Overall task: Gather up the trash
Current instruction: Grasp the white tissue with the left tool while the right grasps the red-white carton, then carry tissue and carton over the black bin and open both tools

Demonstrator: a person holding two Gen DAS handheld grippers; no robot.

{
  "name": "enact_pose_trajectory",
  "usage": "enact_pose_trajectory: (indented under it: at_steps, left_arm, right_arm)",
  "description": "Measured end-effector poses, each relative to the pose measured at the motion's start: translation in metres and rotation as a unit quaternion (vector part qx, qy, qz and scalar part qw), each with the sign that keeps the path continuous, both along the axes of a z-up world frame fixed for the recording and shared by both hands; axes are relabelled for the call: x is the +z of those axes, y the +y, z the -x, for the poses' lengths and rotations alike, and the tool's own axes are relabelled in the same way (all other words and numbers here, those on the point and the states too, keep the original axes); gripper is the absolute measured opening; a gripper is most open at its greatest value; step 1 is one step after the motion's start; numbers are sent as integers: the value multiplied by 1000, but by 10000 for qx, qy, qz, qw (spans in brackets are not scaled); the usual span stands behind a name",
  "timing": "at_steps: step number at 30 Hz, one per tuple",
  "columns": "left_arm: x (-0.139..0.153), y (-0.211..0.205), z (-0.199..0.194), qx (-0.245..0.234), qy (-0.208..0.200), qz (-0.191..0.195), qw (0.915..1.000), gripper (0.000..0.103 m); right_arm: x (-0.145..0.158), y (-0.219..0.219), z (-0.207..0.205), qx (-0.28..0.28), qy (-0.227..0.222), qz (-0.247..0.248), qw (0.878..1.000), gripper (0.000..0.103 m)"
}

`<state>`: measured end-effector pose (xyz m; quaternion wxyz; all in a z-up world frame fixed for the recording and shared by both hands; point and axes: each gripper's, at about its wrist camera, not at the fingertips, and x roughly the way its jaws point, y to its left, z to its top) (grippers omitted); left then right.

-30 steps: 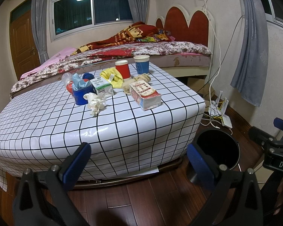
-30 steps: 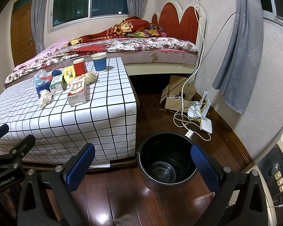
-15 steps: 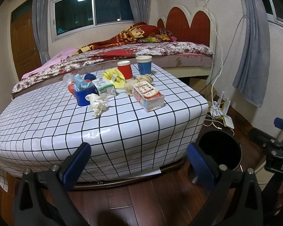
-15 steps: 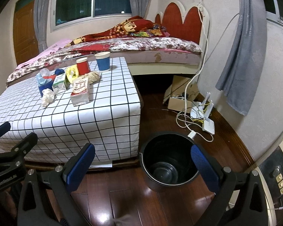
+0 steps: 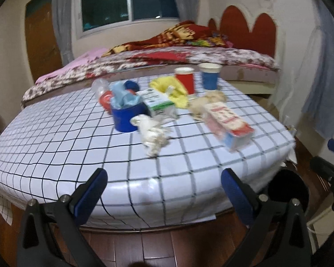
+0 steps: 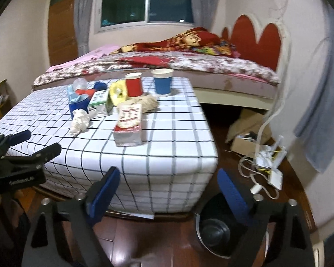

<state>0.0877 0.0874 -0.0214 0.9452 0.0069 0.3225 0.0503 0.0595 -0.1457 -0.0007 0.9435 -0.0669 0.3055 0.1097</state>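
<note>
Blue-padded left tongs (image 5: 161,190) and right tongs (image 6: 169,191) held released, nothing gripped; right just narrowed. Trash (image 5: 153,133) ahead on table (image 5: 55,146), bin (image 6: 213,229) kept below right tongs for drop-off.

Far ahead of the claw lay a bed (image 6: 211,64) with a red headboard (image 6: 253,42); cables (image 6: 265,164) sprawled to its right.

No text was legible: print on the red-and-white carton (image 6: 128,124), the green-and-white carton (image 6: 99,104) and the left gripper's (image 6: 22,153) white lettering was blurred beyond reading
</note>
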Motion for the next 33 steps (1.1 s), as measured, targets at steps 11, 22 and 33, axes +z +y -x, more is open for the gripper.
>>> enact_pose_trajectory:
  at_steps: [11,22,33]
  left_arm:
    - [-19,32,-62,366,27,366,9987,100]
    - [-37,38,-93,164,306,769,9964,31]
    - [-11,20,-48,-331,-100,740,9967,29]
  right_arm:
    - [-26,65,-79,632,163,7,9979,76]
    - [-41,79,-122,643,476,-77,9968,54]
    - [-26,53,-82,599,120,-318,9976,53]
